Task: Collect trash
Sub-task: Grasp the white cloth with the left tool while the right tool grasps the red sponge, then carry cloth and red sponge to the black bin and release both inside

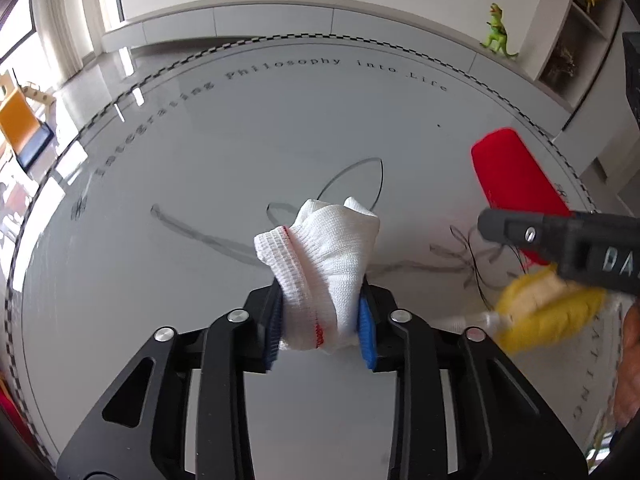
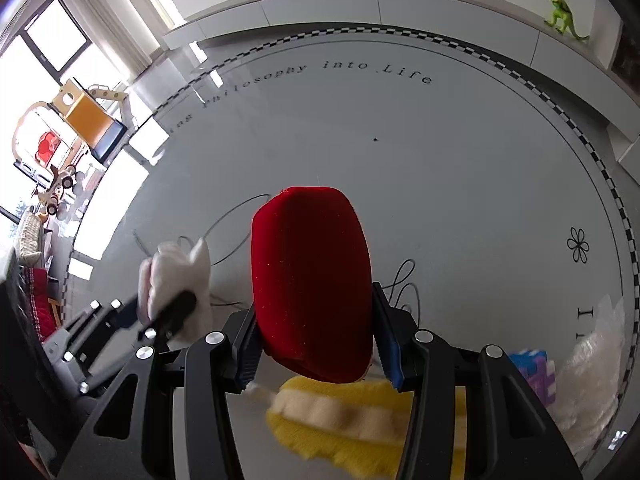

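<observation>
My left gripper [image 1: 322, 320] is shut on a crumpled white knit cloth with red stitching [image 1: 324, 256], held above the round white table [image 1: 240, 128]. The cloth also shows in the right wrist view [image 2: 176, 276], at the left. My right gripper [image 2: 316, 344] is shut on a red flocked oblong object [image 2: 312, 280] that sticks up between its fingers. The red object [image 1: 516, 180] also shows at the right of the left wrist view. A yellow and cream fuzzy item [image 2: 344, 416] lies under the right gripper, blurred; it shows in the left wrist view [image 1: 548, 316] too.
A thin black wire loop [image 1: 360, 180] lies on the table. Clear crinkled plastic [image 2: 592, 368] and a blue-purple packet [image 2: 536, 372] sit at the right edge. A green toy dinosaur [image 1: 498, 32] stands on the ledge behind. Furniture stands at the left.
</observation>
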The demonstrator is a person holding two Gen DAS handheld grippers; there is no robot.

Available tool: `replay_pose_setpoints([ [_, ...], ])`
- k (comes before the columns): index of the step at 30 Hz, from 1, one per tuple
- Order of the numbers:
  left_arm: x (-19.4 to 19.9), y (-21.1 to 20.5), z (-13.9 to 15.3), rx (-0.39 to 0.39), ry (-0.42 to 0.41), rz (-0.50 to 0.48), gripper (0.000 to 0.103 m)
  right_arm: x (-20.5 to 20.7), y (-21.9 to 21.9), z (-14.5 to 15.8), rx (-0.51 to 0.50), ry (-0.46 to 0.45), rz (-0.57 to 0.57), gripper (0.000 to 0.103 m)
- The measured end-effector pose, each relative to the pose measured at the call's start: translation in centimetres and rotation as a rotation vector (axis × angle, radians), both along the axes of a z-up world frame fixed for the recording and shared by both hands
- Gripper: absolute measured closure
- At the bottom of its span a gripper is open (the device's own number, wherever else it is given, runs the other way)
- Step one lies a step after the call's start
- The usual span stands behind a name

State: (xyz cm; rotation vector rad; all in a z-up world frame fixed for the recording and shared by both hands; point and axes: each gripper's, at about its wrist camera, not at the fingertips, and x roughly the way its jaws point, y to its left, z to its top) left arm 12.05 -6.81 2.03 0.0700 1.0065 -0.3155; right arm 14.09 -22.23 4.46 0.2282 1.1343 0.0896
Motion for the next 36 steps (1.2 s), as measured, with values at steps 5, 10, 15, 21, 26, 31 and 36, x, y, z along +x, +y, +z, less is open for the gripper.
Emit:
replay_pose_setpoints([
  [5, -2.2, 2.6, 0.8, -0.028, 0.012, 0.044, 0.074, -2.1, 1.8, 2.3, -0.018, -0.034, 0.039, 0.053],
  [10, -4.9, 5.2, 1.8, -0.059, 0.003, 0.089, 0.074, -4.5, 4.2, 3.2, -0.021, -0.046, 0.079, 0.053],
  [15, -8.2, 7.1, 2.4, -0.079, -0.008, 0.100, 0.074, -7.1, 7.0, 3.4, -0.017, -0.046, 0.128, 0.053],
  [21, -12.9, 10.9, 3.0, -0.088, -0.032, 0.142, 0.074, -10.9, 11.0, 3.0, -0.007, -0.036, 0.205, 0.053],
  [26, -17.3, 14.2, 3.0, -0.104, -0.046, 0.195, 0.074, -14.1, 14.5, 2.2, 0.003, -0.022, 0.272, 0.053],
  [31, -21.6, 17.6, 3.0, -0.114, -0.064, 0.262, 0.074, -17.5, 18.4, 2.0, 0.006, -0.021, 0.358, 0.053],
  [36, -25.6, 21.7, 2.7, -0.130, -0.073, 0.352, 0.074, -20.9, 22.2, 1.6, 0.021, -0.025, 0.442, 0.053],
])
